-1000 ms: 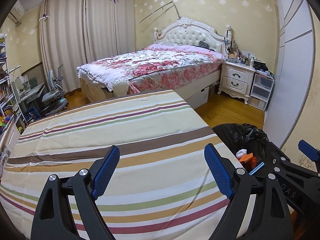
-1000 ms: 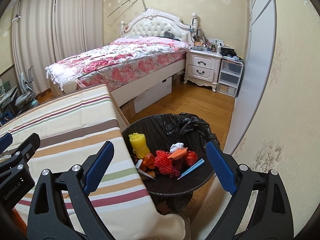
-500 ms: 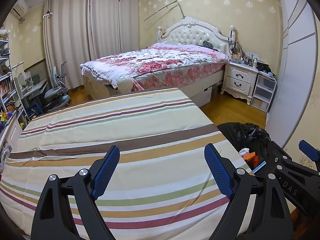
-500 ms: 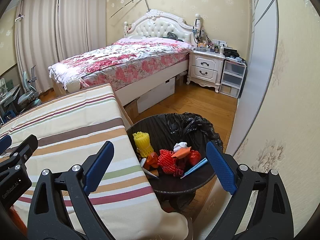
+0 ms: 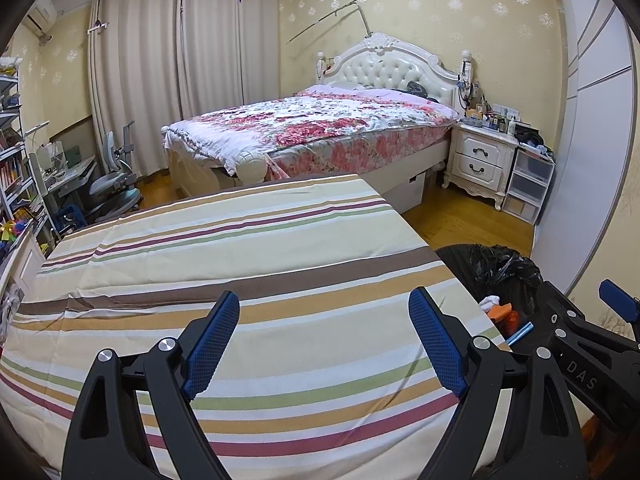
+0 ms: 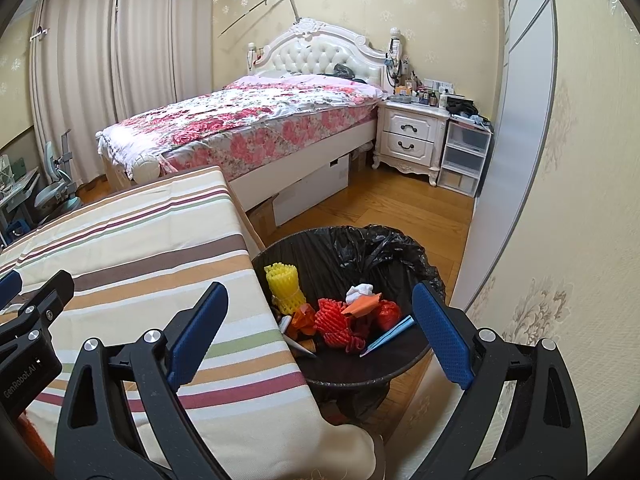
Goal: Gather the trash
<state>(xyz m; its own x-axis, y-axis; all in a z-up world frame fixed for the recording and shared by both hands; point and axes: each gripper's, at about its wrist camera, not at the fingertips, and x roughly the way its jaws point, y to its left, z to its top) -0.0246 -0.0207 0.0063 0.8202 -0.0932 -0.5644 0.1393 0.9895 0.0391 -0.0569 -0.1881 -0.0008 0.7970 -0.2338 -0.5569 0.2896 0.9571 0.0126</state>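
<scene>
So, left gripper [image 5: 324,340]: jaws gaping wide, gripping nothing, hovering over the bare striped tablecloth [image 5: 240,248].
right gripper [image 6: 320,332]: also spread wide and empty, aiming past the table edge at the trash bin [image 6: 400,376] below.
why: looks like collecting is wrapping up, I'm guessing.
right view only: yellow foam net [image 6: 285,286], red foam net [image 6: 334,322], crumpled tissue [image 6: 360,290] sitting inside; the left view is only catching the bin's edge.

Striped cloth [image 5: 256,264], black bin [image 6: 320,248], floral bedspread [image 6: 248,120].

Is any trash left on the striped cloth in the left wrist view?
No, the striped cloth shows no loose items; the trash sits in the black-lined bin beside it.
</scene>
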